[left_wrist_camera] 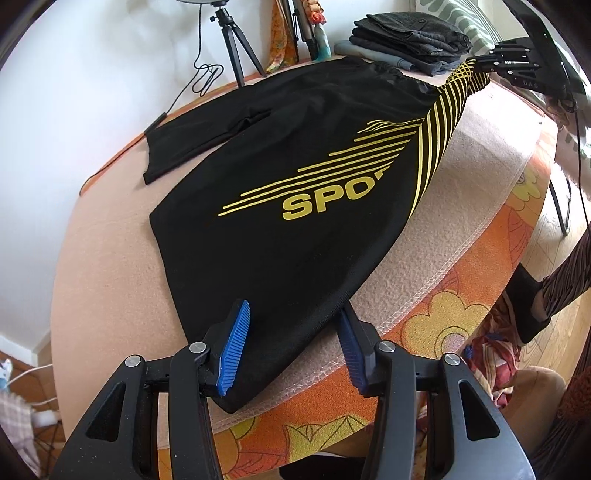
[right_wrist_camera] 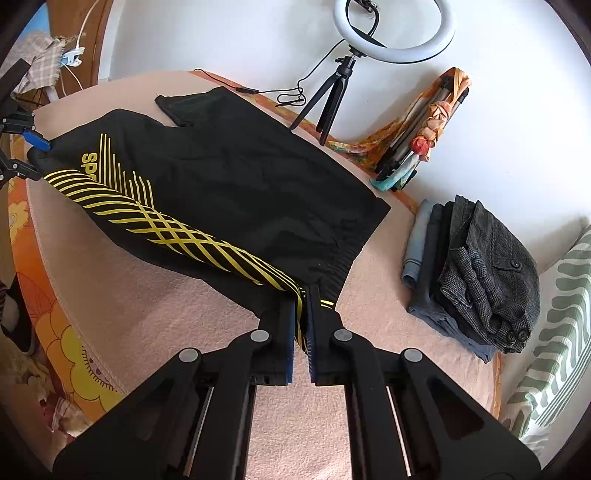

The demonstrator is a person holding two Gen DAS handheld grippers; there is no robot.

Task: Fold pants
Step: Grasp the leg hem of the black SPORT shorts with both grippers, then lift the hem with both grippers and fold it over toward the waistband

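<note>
Black sport pants with yellow stripes and lettering lie spread on a pink blanket. My left gripper is open, its blue pads on either side of the near leg hem. My right gripper is shut on the waistband corner of the pants at the striped side and lifts it a little. The right gripper also shows at the far end in the left wrist view. The left gripper shows at the left edge of the right wrist view.
A stack of folded dark clothes lies beside the waistband, also seen in the left wrist view. A ring light on a tripod and a bundled tripod stand against the wall. The orange flowered bed edge runs along the right.
</note>
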